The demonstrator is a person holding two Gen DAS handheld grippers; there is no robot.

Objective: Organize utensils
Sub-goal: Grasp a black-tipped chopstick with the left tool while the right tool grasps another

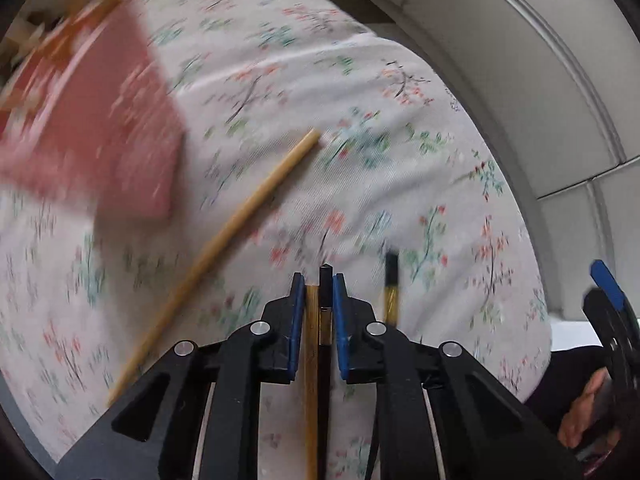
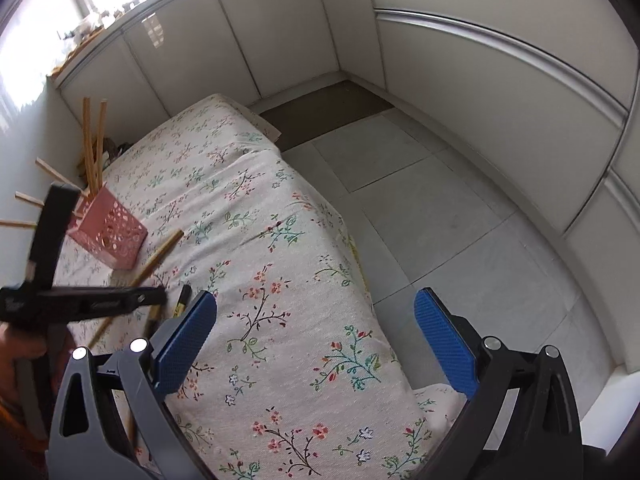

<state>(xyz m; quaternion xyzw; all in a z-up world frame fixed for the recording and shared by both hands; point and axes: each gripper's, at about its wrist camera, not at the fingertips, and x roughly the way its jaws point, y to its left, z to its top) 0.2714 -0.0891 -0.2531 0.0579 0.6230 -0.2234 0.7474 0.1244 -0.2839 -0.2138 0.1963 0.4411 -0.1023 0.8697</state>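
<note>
The left claw (image 1: pixel 319 296) has its blue pads pressed in on two chopsticks at once: a pale wooden chopstick (image 1: pixel 311 380) and a black chopstick with a gold band (image 1: pixel 325 320), both running straight down between the pads against the floral tablecloth (image 1: pixel 360 92). That looks like a pair picked up, not yet delivered. Just right of that claw lies a second black, gold-banded chopstick (image 1: pixel 391 288), loose on the cloth. Ahead and to its left, a long bamboo chopstick (image 1: pixel 224 240) lies slanted, also waiting. Further up-left stands the pink perforated plastic holder (image 2: pixel 110 234), already bristling with several wooden sticks (image 2: pixel 94 148), so part of the sorting looks done. The right claw (image 2: pixel 316 344) hangs wide apart, nothing between its pads, over the cloth's near edge. My read: roughly midway, with four sticks left to stow.
</note>
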